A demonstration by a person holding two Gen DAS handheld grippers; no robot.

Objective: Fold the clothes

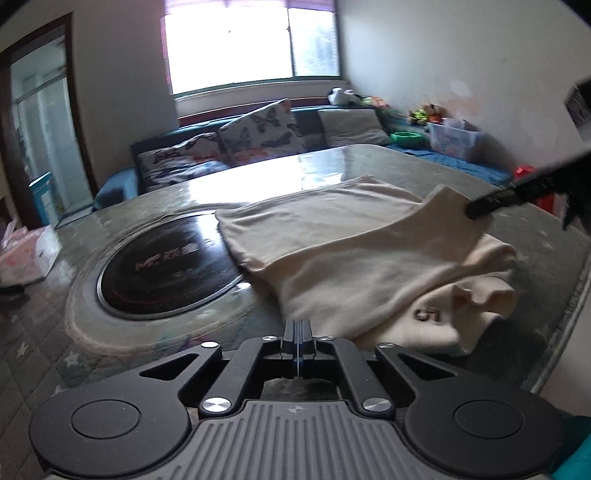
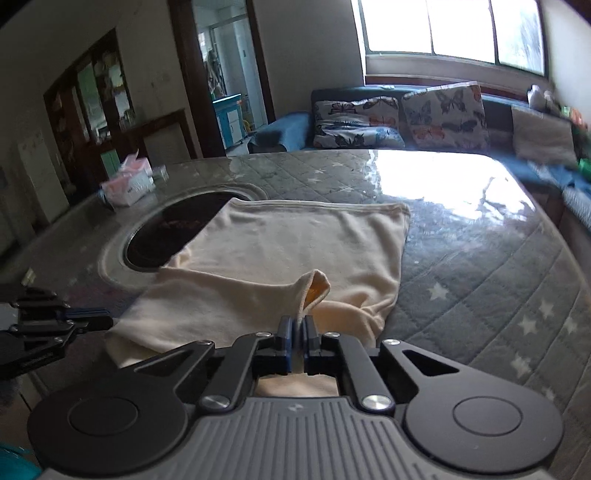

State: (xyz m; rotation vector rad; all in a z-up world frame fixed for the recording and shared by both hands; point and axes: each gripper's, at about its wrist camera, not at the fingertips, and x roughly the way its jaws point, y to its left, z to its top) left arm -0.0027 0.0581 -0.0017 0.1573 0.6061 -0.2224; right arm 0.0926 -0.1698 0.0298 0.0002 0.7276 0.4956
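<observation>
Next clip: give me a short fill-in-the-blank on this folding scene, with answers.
1. The right gripper is shut on a fold of the ____ garment.
2. The left gripper is shut and holds ____.
3. The garment partly covers a round ____ plate set into the table.
4. The sofa cushions are printed with ____.

Answers: cream; nothing; black; butterflies

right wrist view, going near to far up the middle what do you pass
Right gripper, jaws shut on a raised flap of the cream knit garment → bare grey star-quilted table cover → butterfly-print cushion on the dark blue sofa → bright window.
</observation>
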